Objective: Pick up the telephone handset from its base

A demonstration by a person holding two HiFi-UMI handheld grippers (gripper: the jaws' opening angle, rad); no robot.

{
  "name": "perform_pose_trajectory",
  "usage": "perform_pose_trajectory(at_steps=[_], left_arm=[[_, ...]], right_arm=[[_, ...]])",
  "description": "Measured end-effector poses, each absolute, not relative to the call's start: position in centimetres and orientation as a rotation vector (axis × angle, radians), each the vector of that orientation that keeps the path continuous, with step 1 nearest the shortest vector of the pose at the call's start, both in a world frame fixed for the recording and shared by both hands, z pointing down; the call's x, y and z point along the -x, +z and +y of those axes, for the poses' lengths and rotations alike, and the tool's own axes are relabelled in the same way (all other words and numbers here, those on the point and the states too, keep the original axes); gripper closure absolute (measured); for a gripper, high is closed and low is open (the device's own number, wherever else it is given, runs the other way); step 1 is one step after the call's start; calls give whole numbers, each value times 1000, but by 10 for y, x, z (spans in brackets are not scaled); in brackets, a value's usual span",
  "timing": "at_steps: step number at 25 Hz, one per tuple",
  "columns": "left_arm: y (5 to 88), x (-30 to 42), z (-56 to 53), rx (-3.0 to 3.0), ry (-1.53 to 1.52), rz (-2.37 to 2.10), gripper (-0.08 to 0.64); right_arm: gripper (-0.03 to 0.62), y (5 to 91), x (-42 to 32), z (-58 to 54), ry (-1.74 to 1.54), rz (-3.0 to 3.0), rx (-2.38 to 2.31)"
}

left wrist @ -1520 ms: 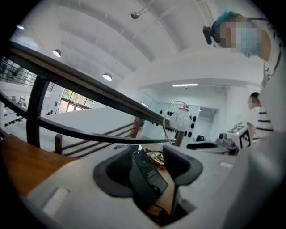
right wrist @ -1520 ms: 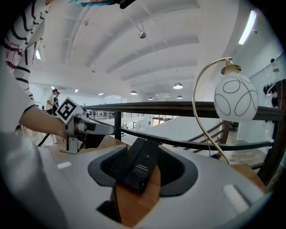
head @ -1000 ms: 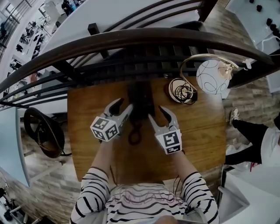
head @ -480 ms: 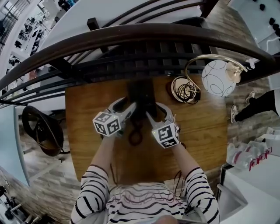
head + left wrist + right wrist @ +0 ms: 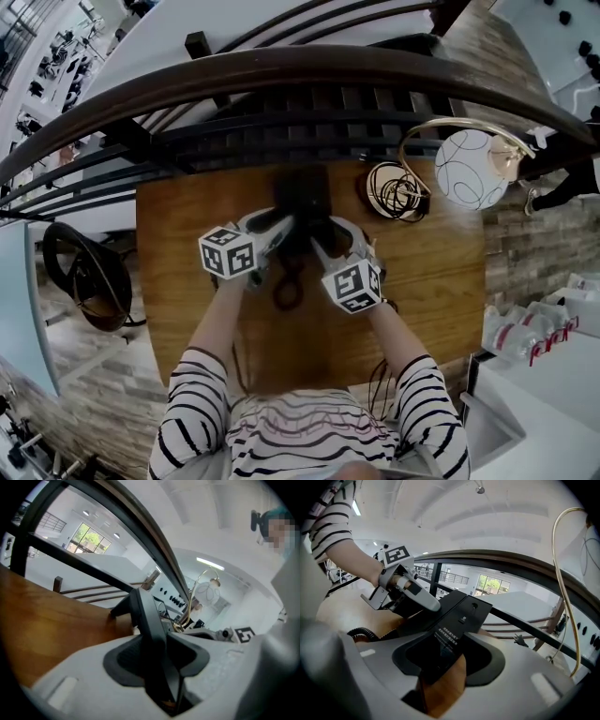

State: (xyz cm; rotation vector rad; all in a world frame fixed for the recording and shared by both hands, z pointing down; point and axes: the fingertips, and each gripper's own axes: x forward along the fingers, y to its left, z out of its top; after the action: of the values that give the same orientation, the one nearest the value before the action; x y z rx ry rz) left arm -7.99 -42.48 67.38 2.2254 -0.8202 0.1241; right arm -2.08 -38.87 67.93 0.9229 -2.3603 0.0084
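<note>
Well, nearest to me, two striped sleeves (image 5: 202, 403) reach over one wooden table (image 5: 178, 319), and each hand carries one gripper. One coiled cord (image 5: 286, 289) curls on the wood between the two wrists, right at the near end of the phone.

Just past it sits the one telephone handset (image 5: 302, 202), in the middle of the table towards the far edge. It makes a single dark block with its base, and I cannot tell the two apart.

The left gripper (image 5: 279, 225) comes in on its left side. Its jaws are closing, with the dark edge of the block standing between the pads.

The right gripper (image 5: 330, 236) comes in on the right side with its jaws wide. An end of the block bearing a printed label lies between them. Bare wood shows beside that end, so the pads are not pressing on it.

Farther right stands one lamp (image 5: 464, 169) with a white globe and a gold arc. One loop of cable (image 5: 394, 192) lies on its round foot, near the phone's far right corner.

One dark curved railing (image 5: 281, 70) with bars runs close behind the table's far edge.
</note>
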Motion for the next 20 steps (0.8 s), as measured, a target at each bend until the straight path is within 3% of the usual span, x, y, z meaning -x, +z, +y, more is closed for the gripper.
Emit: perform_pose_trajectory(at_steps=[11, 20], left_arm=[[670, 82, -424, -2087, 17, -761, 474], [664, 84, -422, -2010, -61, -735, 483]], right_arm=[[400, 680, 21, -388, 1, -2364, -926], [400, 680, 20, -388, 10, -2354, -925]])
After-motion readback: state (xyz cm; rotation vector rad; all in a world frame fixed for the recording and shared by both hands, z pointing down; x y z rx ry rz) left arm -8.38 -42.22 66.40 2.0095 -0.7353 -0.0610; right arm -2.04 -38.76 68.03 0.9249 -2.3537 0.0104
